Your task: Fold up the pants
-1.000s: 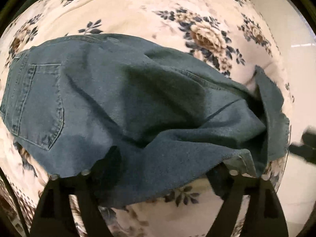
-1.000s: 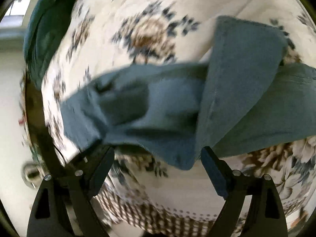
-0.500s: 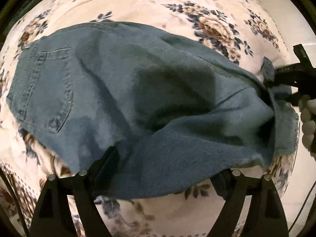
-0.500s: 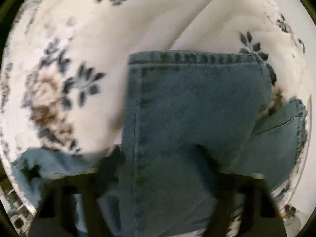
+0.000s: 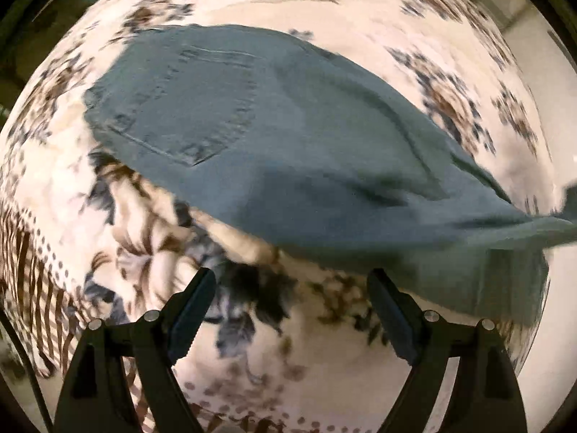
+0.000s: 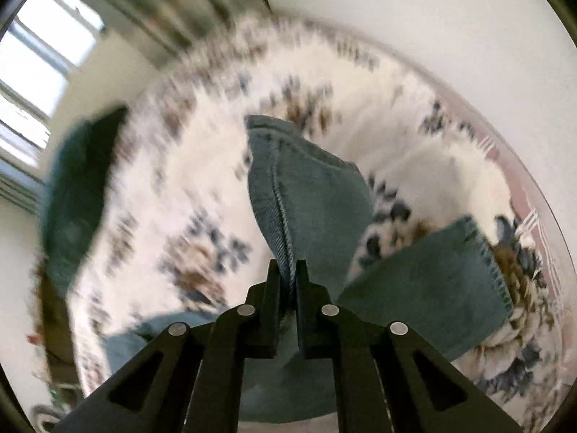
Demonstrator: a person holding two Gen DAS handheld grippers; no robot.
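Note:
Blue denim pants (image 5: pixel 288 137) lie on a floral bedspread (image 5: pixel 144 252), back pocket up at the left, one leg pulled taut toward the right edge. My left gripper (image 5: pixel 290 303) is open and empty, just short of the pants' near edge. My right gripper (image 6: pixel 287 274) is shut on a pant leg (image 6: pixel 306 198) along its side seam and holds it lifted above the bed. The other leg's hem (image 6: pixel 450 270) lies lower right in the right wrist view.
The floral bedspread (image 6: pixel 180 216) covers the bed. A dark green cushion (image 6: pixel 75 187) sits at the left near a window (image 6: pixel 39 72). A white wall (image 6: pixel 432 18) rises behind. The bed's patterned border (image 5: pixel 32 270) hangs at the left edge.
My right gripper has closed on the pant leg and lifted it. My left gripper has drawn back from the pants, which are now pulled to the right.

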